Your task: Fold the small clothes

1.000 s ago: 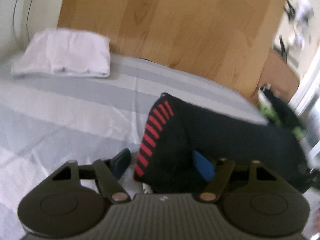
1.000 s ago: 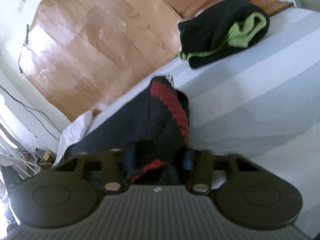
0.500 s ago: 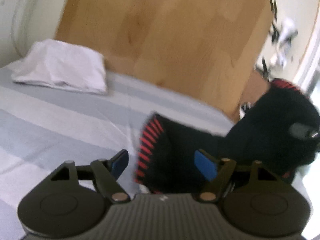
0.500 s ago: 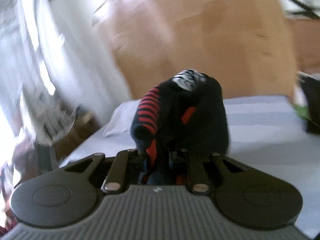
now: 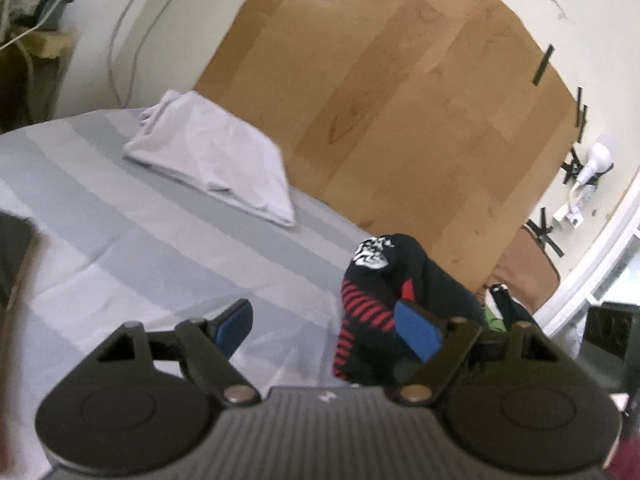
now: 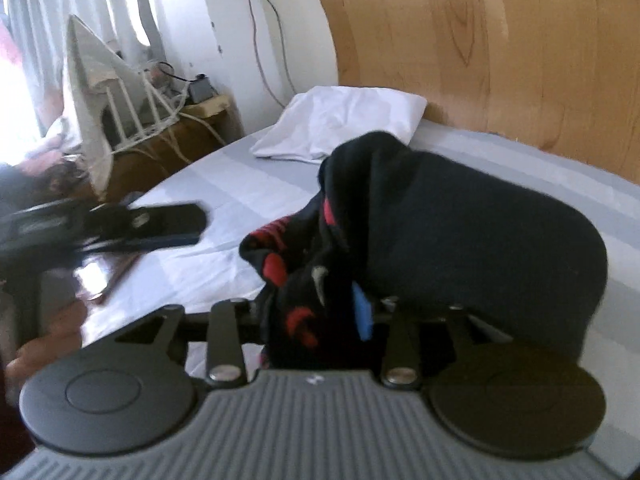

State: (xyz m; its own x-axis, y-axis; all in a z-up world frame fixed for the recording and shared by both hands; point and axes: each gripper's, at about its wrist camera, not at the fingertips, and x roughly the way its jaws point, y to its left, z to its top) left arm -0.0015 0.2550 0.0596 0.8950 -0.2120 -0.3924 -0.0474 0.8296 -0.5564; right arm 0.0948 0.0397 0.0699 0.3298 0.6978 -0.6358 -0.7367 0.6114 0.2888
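Left gripper is released, jaws wide and just opened further, with only striped bed sheet between the pads. The black garment with red stripes lies bunched on the bed, just right of my left gripper. In the right wrist view it sits between the right gripper pads; those jaws have just been opening, and I cannot tell whether they grip it. My judgement: settle the fold flat, free the right gripper cleanly without dragging cloth, then press the top layer. Folded white cloth lies well apart near the headboard.
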